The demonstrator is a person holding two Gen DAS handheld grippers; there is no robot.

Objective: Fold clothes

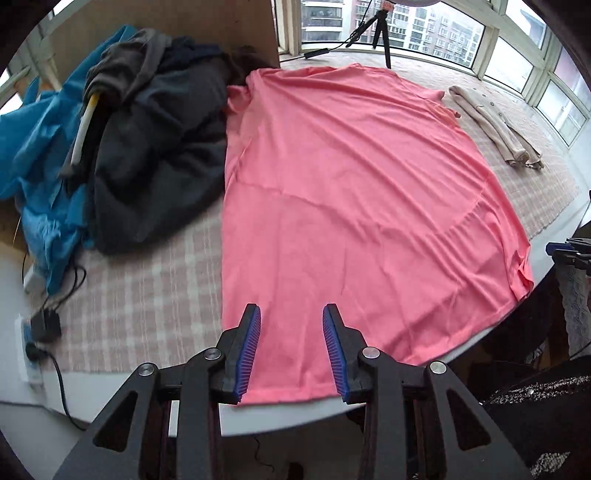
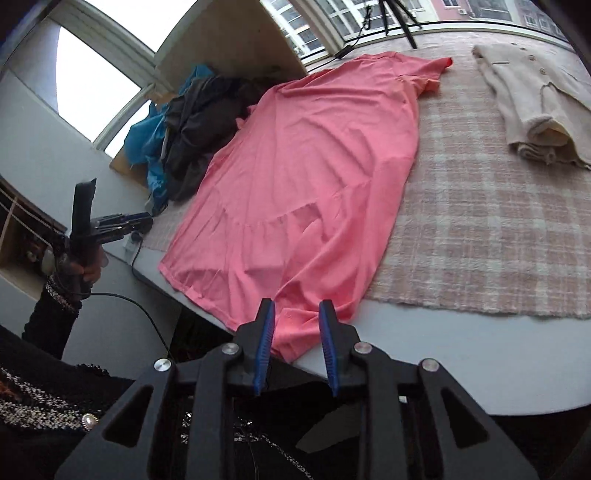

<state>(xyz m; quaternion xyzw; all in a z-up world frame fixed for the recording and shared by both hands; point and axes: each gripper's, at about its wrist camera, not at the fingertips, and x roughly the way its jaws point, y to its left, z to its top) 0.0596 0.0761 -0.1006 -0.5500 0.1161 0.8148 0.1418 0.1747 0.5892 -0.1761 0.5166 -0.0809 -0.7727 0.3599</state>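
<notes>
A pink dress (image 1: 347, 206) lies spread flat on a checked pink-and-white cloth (image 1: 140, 295) that covers a white table (image 2: 424, 354), its neck end toward the windows (image 1: 406, 29) and its hem at the near edge, where the fabric reaches the table's rim and a little of it hangs over. It is smooth apart from shallow creases and a seam running across the skirt. The left gripper (image 1: 291, 314) hangs over the hem near the dress's left side; its jaws stand a narrow way apart with nothing between the blue pads, and the cloth lies below them untouched. The right gripper (image 2: 297, 306) hangs over the bunched hem corner at the table's edge, its jaws likewise narrowly parted and empty. In the right wrist view the left gripper shows off to the left of the table, held in a hand (image 2: 88, 269) with a dark knitted sleeve (image 2: 51, 314). To the left of the dress sits a heap of dark grey clothes (image 1: 155, 158) on top of a blue garment (image 1: 40, 155), touching the dress's edge. To the right, apart from it, lies a folded beige cardigan (image 2: 532, 96) with buttons. A black tripod (image 1: 380, 26) stands by the windows, and black cables (image 1: 55, 332) lie at the table's left corner.
</notes>
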